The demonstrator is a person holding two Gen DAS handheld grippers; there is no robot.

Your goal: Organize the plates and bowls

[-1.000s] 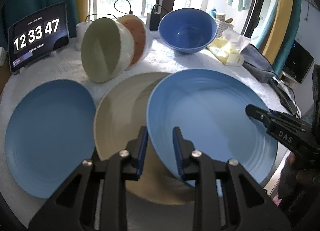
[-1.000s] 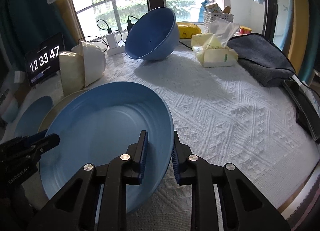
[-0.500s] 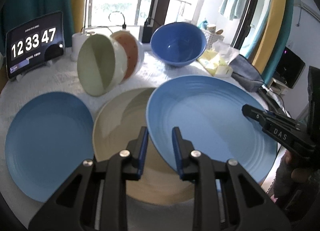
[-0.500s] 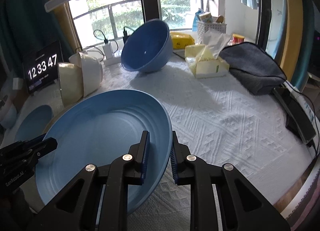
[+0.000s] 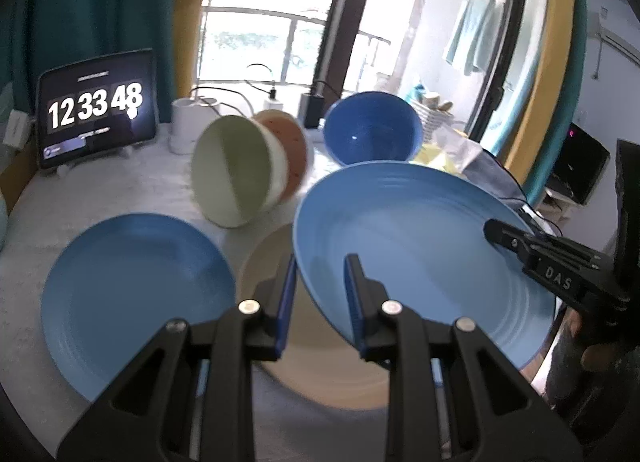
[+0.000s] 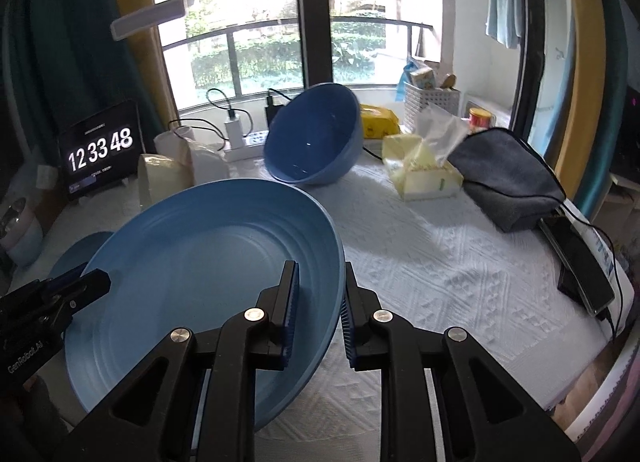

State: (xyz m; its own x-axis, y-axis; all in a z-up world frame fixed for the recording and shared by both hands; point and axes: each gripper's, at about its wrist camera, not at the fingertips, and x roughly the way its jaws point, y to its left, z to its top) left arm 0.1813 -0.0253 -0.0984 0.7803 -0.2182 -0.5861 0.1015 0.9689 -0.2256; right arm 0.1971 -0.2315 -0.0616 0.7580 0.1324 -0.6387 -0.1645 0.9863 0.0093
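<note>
Both hand-held grippers, left (image 5: pixel 320 290) and right (image 6: pixel 320 302), are pinching the blue plate (image 5: pixel 420 246) (opposite rims) above the beige plate (image 5: pixel 320 374).

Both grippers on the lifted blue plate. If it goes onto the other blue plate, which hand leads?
Probably left. The left gripper clamps the lifted blue plate on the rim nearest the flat blue plate; the right gripper clamps the far rim.

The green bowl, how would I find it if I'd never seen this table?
Start at the clock screen at the back of the table. Just right of it, two bowls lie tipped on their sides, nested. The green bowl is the front one, pale green inside; the one behind it is orange.
</note>
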